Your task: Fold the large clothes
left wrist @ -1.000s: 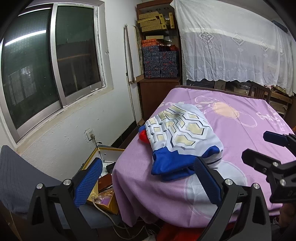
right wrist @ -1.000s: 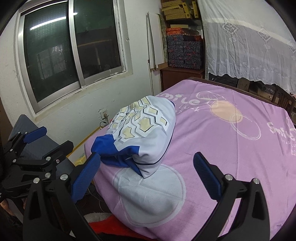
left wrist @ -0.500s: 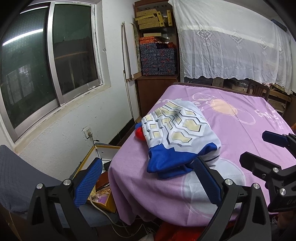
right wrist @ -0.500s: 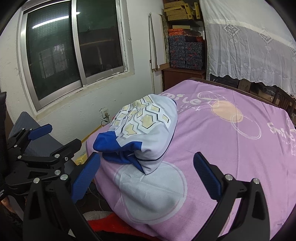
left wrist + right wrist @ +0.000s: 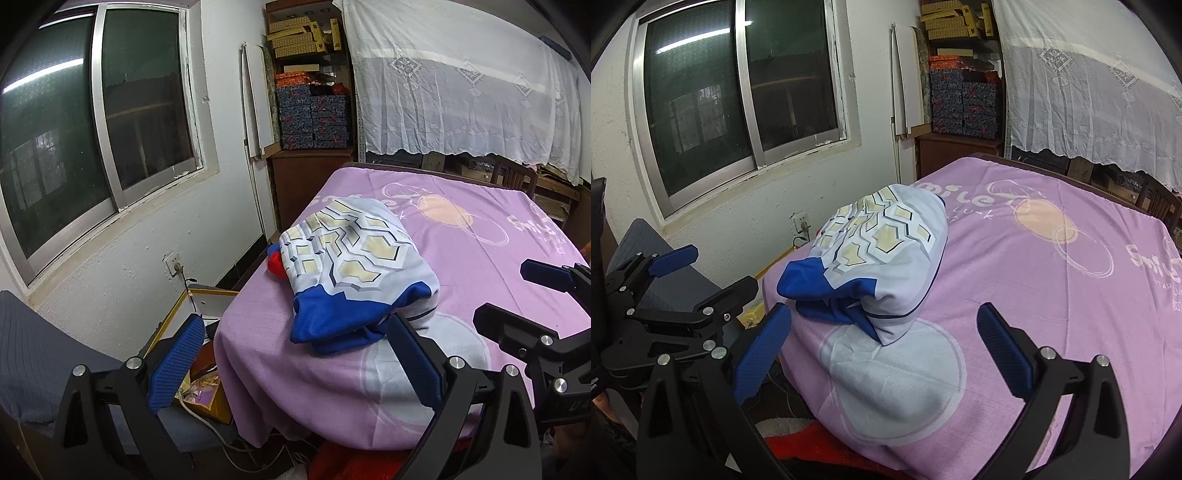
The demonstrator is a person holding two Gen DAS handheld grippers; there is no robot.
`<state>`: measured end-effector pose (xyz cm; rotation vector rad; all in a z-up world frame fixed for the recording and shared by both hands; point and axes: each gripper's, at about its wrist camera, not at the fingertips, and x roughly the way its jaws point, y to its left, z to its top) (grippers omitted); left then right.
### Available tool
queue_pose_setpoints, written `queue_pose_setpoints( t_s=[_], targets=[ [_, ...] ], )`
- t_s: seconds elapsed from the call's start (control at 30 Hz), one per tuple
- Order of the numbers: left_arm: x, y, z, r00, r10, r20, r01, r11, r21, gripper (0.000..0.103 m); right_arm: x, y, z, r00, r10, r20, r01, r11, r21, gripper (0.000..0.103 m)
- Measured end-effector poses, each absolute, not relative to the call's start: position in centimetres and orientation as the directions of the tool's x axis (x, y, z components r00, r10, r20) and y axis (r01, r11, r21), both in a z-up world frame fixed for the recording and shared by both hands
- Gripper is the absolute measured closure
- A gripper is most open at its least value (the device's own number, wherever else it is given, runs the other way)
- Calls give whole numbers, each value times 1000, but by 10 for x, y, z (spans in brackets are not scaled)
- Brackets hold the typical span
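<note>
A folded garment [image 5: 354,266] [image 5: 882,254], pale grey with yellow hexagon print and blue trim, lies in a bundle near the left corner of the purple table cover [image 5: 480,236] [image 5: 1052,288]. A red and blue bit [image 5: 275,260] pokes out at its far left side. My left gripper [image 5: 295,363] is open, held short of the table's near corner, nothing between its fingers. My right gripper [image 5: 886,350] is open too, hovering over the near edge, just in front of the bundle. Each gripper shows in the other's view: the right [image 5: 517,291], the left [image 5: 701,277].
A white wall with a window [image 5: 92,147] and a socket [image 5: 175,264] runs along the left. An open box [image 5: 192,343] and cables lie on the floor beside the table. A shelf with boxes [image 5: 310,110] and a lace curtain [image 5: 461,85] stand behind. A grey chair seat [image 5: 33,362] is at the lower left.
Both grippers have drawn back slightly and shifted, so the bundle sits a little farther off and more central. The garment has not moved; both grippers stay open.
</note>
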<state>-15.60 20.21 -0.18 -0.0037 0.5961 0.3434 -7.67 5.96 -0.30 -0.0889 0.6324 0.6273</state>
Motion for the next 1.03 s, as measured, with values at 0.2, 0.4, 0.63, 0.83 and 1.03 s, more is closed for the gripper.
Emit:
queue_pose_setpoints(
  t_s=[0.2, 0.4, 0.63, 0.83, 1.03],
  targets=[
    [-155, 201, -3, 775, 295, -559, -306, 949, 77, 4, -77, 60, -4, 628, 520, -579, -573, 812, 109, 5],
    [-153, 202, -5, 772, 287, -568, -301, 951, 71, 4, -77, 60, -5, 625, 521, -581, -574, 812, 111, 5],
    [-152, 206, -6, 772, 284, -568, -306, 950, 59, 4, -76, 60, -8, 618, 521, -588, -577, 809, 110, 5],
    [-151, 204, -5, 770, 303, -561, -312, 946, 82, 4, -74, 60, -9, 617, 522, -589, -578, 809, 111, 5],
    [-152, 203, -4, 769, 311, -559, -323, 943, 79, 4, -73, 56, -7, 623, 524, -580, -571, 812, 121, 5]
  ],
)
